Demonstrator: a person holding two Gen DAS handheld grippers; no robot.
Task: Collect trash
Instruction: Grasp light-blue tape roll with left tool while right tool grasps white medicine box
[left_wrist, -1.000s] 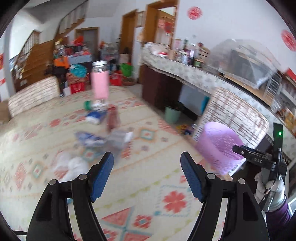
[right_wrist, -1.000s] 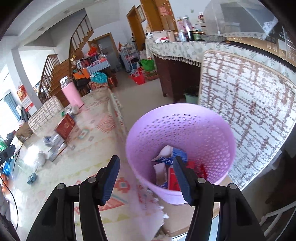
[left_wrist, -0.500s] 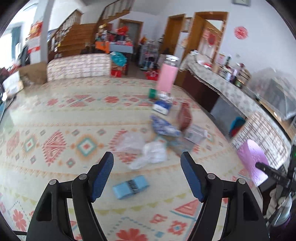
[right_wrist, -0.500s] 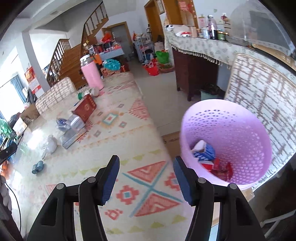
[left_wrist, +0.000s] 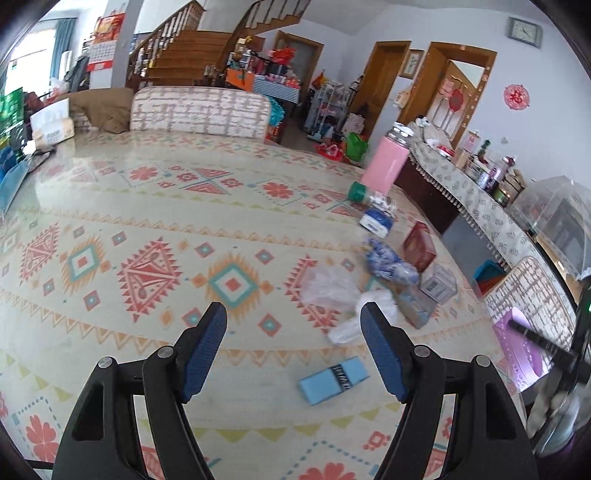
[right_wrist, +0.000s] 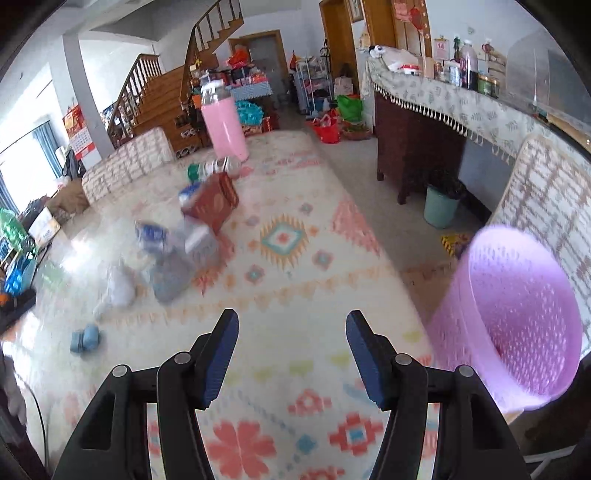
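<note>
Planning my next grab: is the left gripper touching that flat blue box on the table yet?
Apart. In the left wrist view, patterned tablecloth shows between the open left gripper and the blue box, which lies untouched beyond the fingertips.

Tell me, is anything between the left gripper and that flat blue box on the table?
Nothing visible. The left gripper is open and empty, and the blue box lies just ahead, slightly right, with only bare tablecloth between.
</note>
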